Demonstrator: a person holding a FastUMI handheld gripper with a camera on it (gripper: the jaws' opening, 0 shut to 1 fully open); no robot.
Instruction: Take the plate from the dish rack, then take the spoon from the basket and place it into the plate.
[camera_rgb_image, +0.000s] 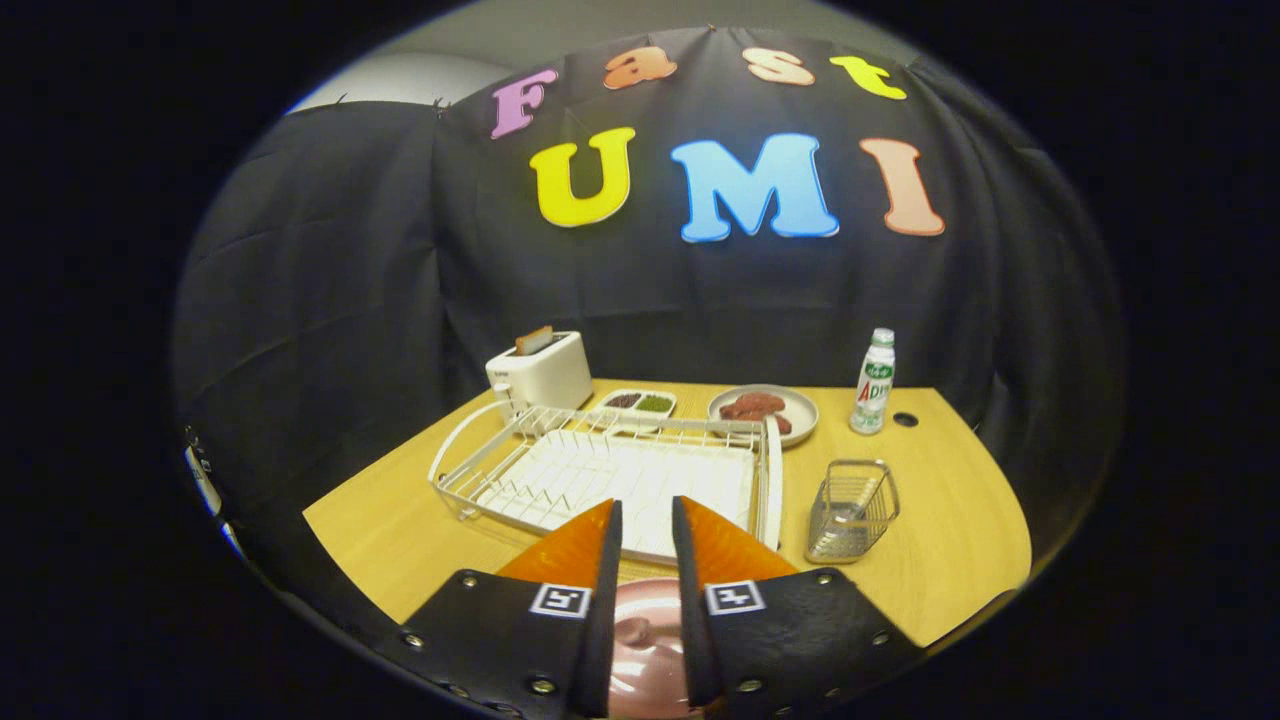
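Hand-held gripper (646, 520), fingers narrowly parted, grasping nothing; pink plate (645, 640) beneath; dish rack (600, 470) at 12 o'clock, basket (852, 510) at 2 o'clock.

The fingers (646, 520) cover most of a pinkish plate (645, 640) lying between them; whether they press it is unclear, and the wire basket's (850, 510) contents are too small to tell
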